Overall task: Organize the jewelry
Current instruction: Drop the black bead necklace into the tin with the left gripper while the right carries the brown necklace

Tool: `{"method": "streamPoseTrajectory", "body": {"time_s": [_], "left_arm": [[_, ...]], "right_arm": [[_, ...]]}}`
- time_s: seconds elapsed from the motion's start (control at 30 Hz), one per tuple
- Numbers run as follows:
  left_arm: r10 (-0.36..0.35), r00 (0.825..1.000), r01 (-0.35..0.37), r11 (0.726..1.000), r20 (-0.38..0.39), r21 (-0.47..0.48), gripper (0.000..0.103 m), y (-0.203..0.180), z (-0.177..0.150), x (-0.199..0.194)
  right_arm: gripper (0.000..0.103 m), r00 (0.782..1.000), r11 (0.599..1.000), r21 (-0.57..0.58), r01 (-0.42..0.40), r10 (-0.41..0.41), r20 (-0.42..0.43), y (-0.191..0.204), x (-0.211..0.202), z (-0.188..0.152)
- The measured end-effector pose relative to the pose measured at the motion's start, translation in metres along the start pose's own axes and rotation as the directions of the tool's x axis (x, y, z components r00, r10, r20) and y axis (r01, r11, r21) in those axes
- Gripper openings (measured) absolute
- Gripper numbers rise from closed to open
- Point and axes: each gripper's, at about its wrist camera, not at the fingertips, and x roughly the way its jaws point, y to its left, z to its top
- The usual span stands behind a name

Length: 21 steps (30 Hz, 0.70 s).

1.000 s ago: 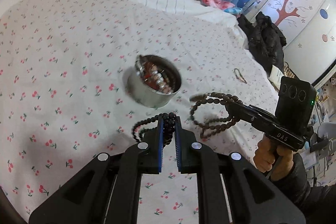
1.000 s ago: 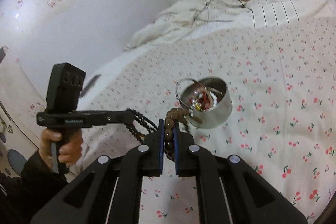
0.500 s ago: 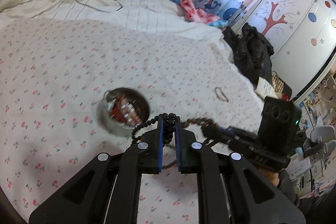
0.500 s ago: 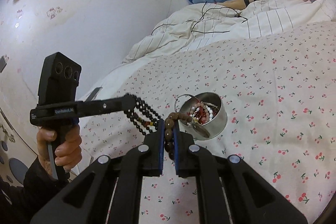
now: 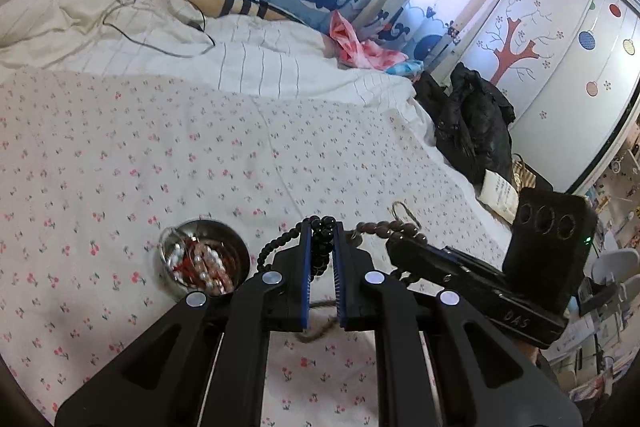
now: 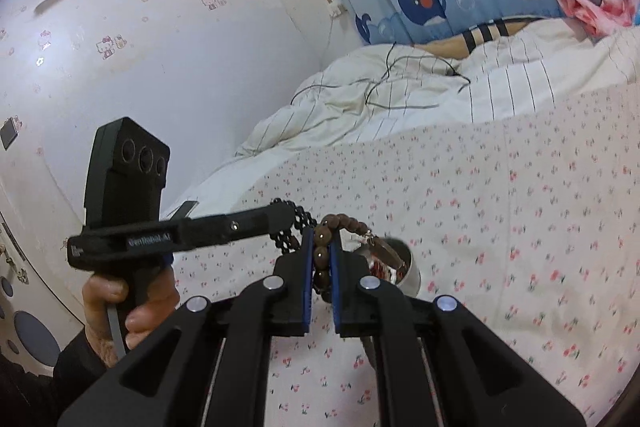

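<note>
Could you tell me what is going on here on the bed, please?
A person is sorting jewelry with a handheld gripper in each hand. The left gripper is shut on a black bead string, and the right gripper is shut on a brown bead string. Both strings hang above the cherry-print sheet, near a steel bowl already holding other beaded pieces. A small clasp-like piece lies on the sheet.

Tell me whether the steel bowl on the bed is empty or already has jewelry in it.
Not empty. The steel bowl stands upright on the cherry-print sheet with pale and red bead strands piled inside.
</note>
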Motion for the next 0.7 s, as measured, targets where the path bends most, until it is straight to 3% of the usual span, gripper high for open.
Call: {"method": "streamPoseTrajectory", "body": {"time_s": [0.4, 0.7], "left_arm": [[0.029, 0.995, -0.023, 0.998, 0.092, -0.067, 0.009, 0.020, 0.016, 0.006], [0.071, 0.996, -0.065, 0.992, 0.052, -0.112, 0.009, 0.052, 0.014, 0.029]], "right_arm": [[0.009, 0.999, 1.000, -0.012, -0.005, 0.006, 0.040, 0.003, 0.019, 0.053], [0.010, 0.999, 1.000, -0.006, -0.020, 0.020, 0.031, 0.003, 0.046, 0.067]]}}
